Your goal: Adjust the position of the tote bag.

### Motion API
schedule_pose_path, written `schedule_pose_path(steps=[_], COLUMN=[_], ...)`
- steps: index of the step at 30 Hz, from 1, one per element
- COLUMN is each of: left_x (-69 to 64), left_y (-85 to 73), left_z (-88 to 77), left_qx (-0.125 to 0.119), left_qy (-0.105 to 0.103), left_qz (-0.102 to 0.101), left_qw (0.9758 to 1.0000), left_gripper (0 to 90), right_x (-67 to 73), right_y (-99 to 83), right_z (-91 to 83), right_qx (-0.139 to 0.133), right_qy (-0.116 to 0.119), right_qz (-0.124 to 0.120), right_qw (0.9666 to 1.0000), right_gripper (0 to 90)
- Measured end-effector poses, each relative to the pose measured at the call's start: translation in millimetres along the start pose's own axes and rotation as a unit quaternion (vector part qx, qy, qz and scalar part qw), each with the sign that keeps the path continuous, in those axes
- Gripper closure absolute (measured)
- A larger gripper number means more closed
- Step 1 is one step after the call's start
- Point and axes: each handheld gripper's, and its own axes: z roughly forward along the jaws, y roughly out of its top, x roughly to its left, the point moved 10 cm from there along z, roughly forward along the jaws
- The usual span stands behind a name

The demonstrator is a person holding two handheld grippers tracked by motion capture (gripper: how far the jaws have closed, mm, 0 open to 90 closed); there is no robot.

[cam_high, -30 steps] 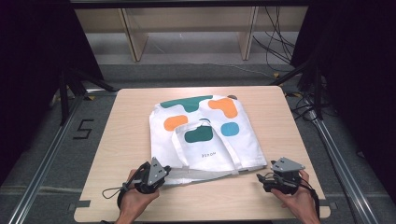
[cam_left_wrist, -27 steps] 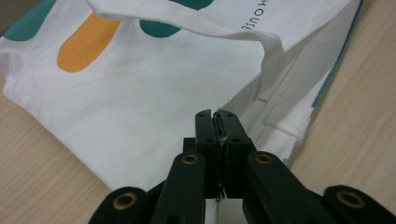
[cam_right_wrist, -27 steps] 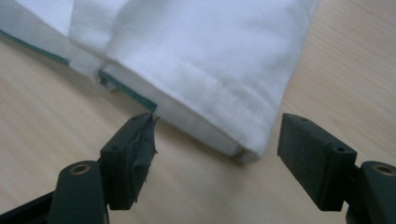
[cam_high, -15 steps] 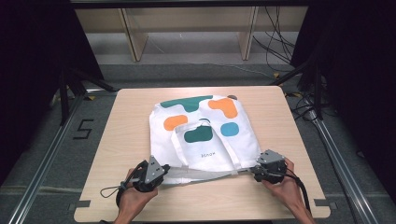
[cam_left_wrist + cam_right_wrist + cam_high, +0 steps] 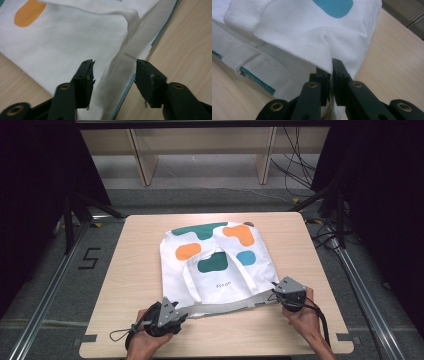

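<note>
A white tote bag [image 5: 215, 265] with teal, orange and blue patches lies flat on the wooden table [image 5: 135, 255], its mouth and straps toward me. My left gripper [image 5: 182, 311] is at the bag's near left corner. Its jaws have just been opening and now stand apart [image 5: 113, 65], with the bag's hem [image 5: 120, 72] loose between them. My right gripper [image 5: 274, 290] is at the near right corner. Its jaws have just been closing and are now shut [image 5: 329, 67], pinching a fold of the white cloth [image 5: 299, 32].
A light wooden shelf frame [image 5: 200, 150] stands beyond the table's far edge. Cables [image 5: 300, 175] lie on the floor at the back right. Metal rails run along both sides, and a "5" mark [image 5: 90, 257] is on the floor at the left.
My right gripper has moved left from the bare table to the bag's near right corner and closed on the cloth. The left hand has stayed at the near left corner.
</note>
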Motion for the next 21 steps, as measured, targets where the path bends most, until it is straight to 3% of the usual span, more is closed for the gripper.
schedule_pose_path(steps=[3,5,6,8,9,12,15,19,21], left_x=[10.6,19.3,22.6,27.9,30.3,36.3,37.1,37.5,36.7], left_y=[-4.3,-8.5,-12.8,-15.8,-17.4,-17.0,-22.4,-18.1,-13.9], left_z=[2.8,6.2,6.0,8.6,8.0,12.2,16.7,14.1,11.3], left_qx=[0.014,0.024,0.043,0.047,0.054,0.044,0.061,0.047,0.035], left_qy=[0.043,0.064,0.064,0.068,0.067,0.067,0.048,0.049,0.055], left_qz=[0.024,0.026,0.027,0.019,0.026,0.04,0.044,0.046,0.059], left_qw=[0.9987,0.9973,0.9967,0.9963,0.9959,0.996,0.996,0.9966,0.9961], left_gripper=[37.3,36.6,37.8,40.6,43.6,54.6,65.6,82.7,85.9], right_x=[0.4,1.6,3.2,6.1,8.0,13.7,21.0,28.1,29.5], right_y=[2.0,3.1,2.7,1.7,1.3,-1.1,-2.5,-4.6,-6.2], right_z=[-3.4,-4.3,-5.2,-7.5,-8.6,-11.6,-15.2,-18.9,-21.6], right_qx=[-0.003,-0.004,-0.002,-0.001,0.0,0.003,0.004,0.008,0.008], right_qy=[0.002,0.007,0.01,0.014,0.016,0.026,0.033,0.044,0.046], right_qz=[0.001,-0.005,-0.002,0.0,0.001,-0.007,-0.005,-0.013,-0.008], right_qw=[1.0,1.0,0.9999,0.9999,0.9999,0.9996,0.9994,0.9989,0.9989], right_gripper=[86.8,86.9,86.9,86.9,86.9,86.9,86.9,86.9,87.2])
